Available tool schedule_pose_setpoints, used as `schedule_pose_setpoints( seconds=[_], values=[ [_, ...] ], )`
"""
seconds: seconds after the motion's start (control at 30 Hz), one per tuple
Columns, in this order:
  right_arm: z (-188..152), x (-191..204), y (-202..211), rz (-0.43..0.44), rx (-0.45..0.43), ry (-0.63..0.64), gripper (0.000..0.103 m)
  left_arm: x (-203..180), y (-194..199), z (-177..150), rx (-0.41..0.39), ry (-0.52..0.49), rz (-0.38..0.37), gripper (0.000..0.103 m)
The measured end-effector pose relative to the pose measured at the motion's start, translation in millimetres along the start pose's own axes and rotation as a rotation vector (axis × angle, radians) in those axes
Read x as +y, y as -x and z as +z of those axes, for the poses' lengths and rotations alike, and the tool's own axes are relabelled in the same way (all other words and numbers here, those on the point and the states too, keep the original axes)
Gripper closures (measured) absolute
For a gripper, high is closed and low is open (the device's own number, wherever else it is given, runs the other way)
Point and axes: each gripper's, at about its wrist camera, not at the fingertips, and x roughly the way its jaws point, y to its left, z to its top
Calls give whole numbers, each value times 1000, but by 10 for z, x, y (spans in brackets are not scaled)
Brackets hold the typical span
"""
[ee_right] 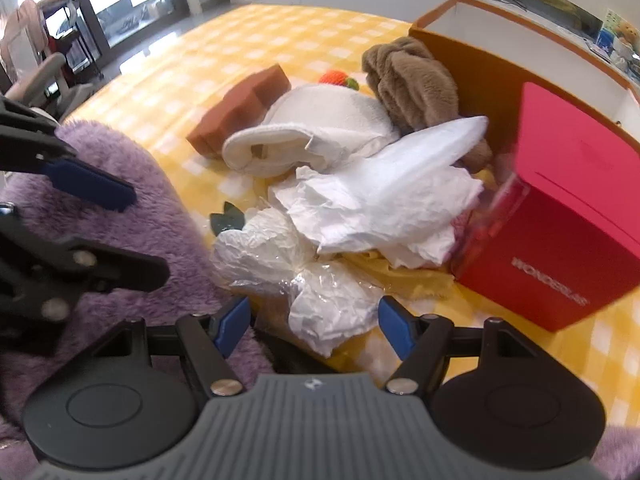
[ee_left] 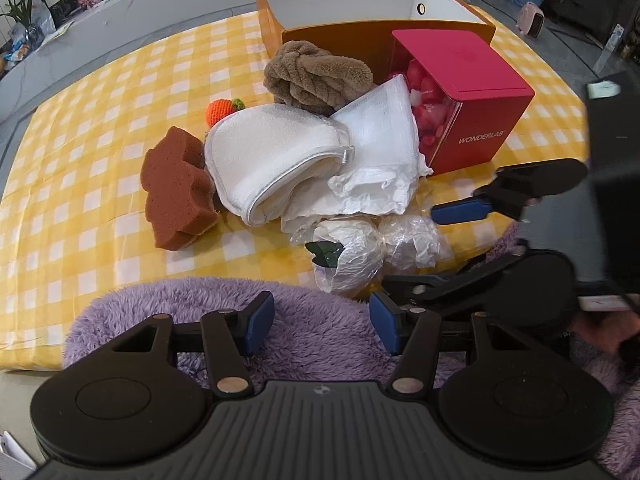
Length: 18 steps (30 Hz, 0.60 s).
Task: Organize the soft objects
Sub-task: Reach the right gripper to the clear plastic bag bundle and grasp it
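Note:
A pile of soft things lies on the yellow checked tablecloth (ee_left: 100, 92): a brown sponge (ee_left: 176, 188), a white padded cloth (ee_left: 268, 160), crumpled white paper (ee_left: 372, 160), a brown plush item (ee_left: 316, 76), a small orange knitted fruit (ee_left: 222, 110) and a plastic-wrapped white bundle (ee_left: 360, 252). A purple fluffy cloth (ee_left: 312, 320) lies at the near edge. My left gripper (ee_left: 322, 326) is open just above the purple cloth. My right gripper (ee_right: 312, 326) is open over the wrapped bundle (ee_right: 316, 280); it shows in the left wrist view (ee_left: 412, 252) at right.
An open orange box (ee_left: 276, 28) with white inner walls stands at the back of the table. A red WONDERLAB box (ee_left: 476, 112) lies on its side in front of it. The table's front edge is just below the purple cloth.

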Motion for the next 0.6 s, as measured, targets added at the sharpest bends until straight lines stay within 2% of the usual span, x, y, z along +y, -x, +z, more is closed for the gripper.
schedule_pose_setpoints(
  seconds=[0.2, 0.4, 0.6],
  values=[
    [82, -40, -204, -6, 13, 10, 33, 116, -47, 39, 2, 40, -45, 38],
    [66, -37, -234, 9, 17, -1, 48, 62, -52, 8, -15, 35, -22, 38],
    [-5, -29, -17, 23, -11, -20, 52, -27, 76, -95, -79, 30, -15, 38]
  ],
)
